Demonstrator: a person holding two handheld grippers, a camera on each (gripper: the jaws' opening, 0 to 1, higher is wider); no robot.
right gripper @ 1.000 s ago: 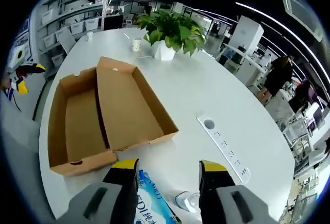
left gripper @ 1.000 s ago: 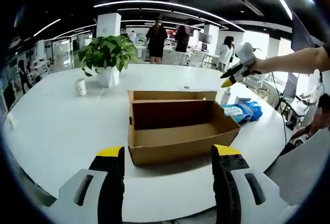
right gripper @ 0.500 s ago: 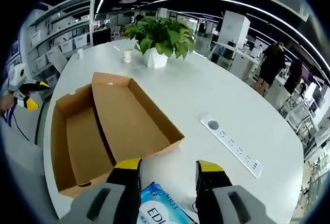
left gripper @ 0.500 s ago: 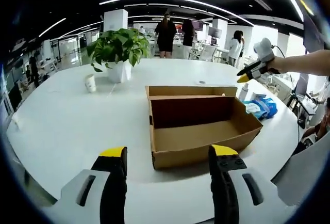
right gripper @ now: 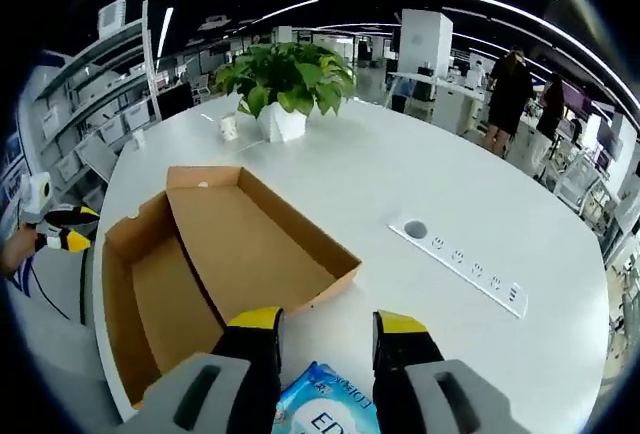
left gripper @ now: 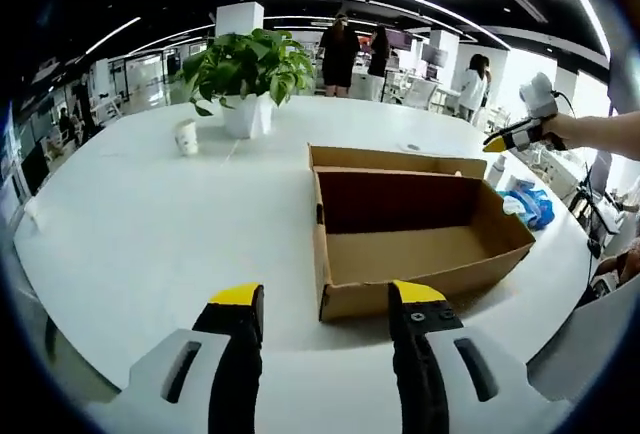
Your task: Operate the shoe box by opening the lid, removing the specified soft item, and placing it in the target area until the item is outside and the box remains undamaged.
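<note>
— Box (left gripper: 415,239) first: where does it sit, and is the lid (right gripper: 255,239) up?
— On the white table (left gripper: 150,234), open, lid folded flat beside the tray, inside bare cardboard.
— And the soft item?
— A blue packet (right gripper: 330,416) lies on the table outside the box, just below the right gripper (right gripper: 327,326), whose jaws are spread and hold nothing.
— The left gripper (left gripper: 325,299)?
— Jaws apart too, empty, just short of the box's near wall. A potted plant (left gripper: 245,74) and paper cup (left gripper: 186,136) stand well beyond.

Brown shoe box (left gripper: 420,239) lies open, empty; blue soft pack (left gripper: 530,204) sits just beside it.
</note>
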